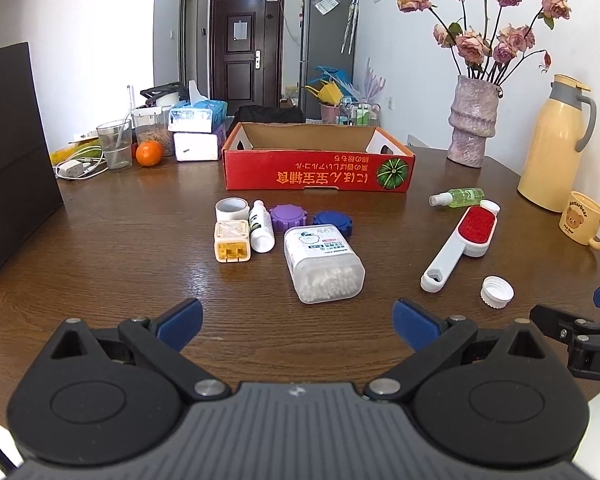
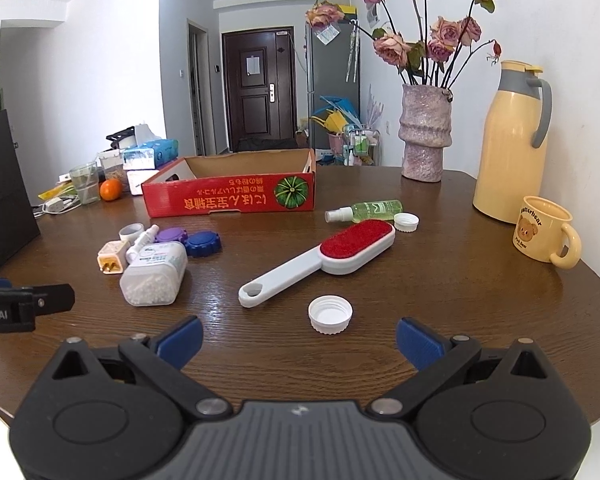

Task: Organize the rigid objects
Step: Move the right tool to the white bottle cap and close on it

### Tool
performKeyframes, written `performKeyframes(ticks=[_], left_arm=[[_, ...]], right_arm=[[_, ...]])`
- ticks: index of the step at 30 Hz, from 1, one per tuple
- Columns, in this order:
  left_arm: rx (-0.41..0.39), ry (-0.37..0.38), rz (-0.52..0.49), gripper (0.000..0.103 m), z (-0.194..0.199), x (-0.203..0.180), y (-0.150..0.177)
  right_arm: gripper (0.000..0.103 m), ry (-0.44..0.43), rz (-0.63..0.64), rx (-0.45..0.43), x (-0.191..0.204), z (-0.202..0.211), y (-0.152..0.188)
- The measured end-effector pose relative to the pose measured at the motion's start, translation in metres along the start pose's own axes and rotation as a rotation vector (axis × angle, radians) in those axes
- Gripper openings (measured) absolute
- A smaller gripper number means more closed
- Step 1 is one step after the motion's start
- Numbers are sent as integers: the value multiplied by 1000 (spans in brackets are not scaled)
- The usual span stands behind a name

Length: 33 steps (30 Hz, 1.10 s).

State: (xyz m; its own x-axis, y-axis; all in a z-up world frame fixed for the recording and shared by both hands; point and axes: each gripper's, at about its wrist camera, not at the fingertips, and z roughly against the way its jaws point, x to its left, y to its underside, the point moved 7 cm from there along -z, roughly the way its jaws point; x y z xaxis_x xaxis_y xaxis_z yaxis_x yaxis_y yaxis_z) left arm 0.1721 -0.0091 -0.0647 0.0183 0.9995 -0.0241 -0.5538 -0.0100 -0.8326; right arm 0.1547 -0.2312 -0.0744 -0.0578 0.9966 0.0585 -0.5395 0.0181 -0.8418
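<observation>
A red cardboard box point(image 1: 318, 174) point(image 2: 228, 198) stands open and empty at the table's back. In front of it lie a cotton swab box point(image 1: 322, 266) point(image 2: 154, 276), a yellow plug adapter point(image 1: 231, 240) point(image 2: 112, 258), a small white bottle point(image 1: 261, 227), a tape roll point(image 1: 232, 208), and purple point(image 1: 287, 217) and blue point(image 1: 334, 222) lids. To the right lie a red lint brush point(image 2: 320, 262) point(image 1: 458, 246), two white caps point(image 2: 330, 314) point(image 2: 406, 222) and a green spray bottle point(image 2: 366, 208). My left gripper point(image 1: 298, 324) and right gripper point(image 2: 298, 340) hover open over the near table edge, holding nothing.
A black paper bag point(image 1: 14, 160) stands at the left. Tissue boxes point(image 1: 198, 130), a glass point(image 1: 115, 144), an orange point(image 1: 149, 153) and a charger sit back left. A vase of roses point(image 2: 424, 132), a yellow thermos point(image 2: 510, 144) and a bear mug point(image 2: 546, 230) stand at the right.
</observation>
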Motion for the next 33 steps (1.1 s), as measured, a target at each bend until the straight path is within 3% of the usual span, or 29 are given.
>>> performKeyframes(ticks=[8, 21, 29, 33], left_arm=[[34, 4, 14, 103, -28, -3, -5], [85, -3, 12, 103, -68, -9, -10], [109, -10, 19, 103, -88, -10, -15], [117, -11, 20, 103, -95, -10, -18]], right_arm=[[102, 14, 4, 39, -7, -29, 0], [77, 25, -15, 122, -24, -86, 8], [69, 16, -29, 157, -30, -114, 8], [53, 9, -20, 165, -29, -122, 7]])
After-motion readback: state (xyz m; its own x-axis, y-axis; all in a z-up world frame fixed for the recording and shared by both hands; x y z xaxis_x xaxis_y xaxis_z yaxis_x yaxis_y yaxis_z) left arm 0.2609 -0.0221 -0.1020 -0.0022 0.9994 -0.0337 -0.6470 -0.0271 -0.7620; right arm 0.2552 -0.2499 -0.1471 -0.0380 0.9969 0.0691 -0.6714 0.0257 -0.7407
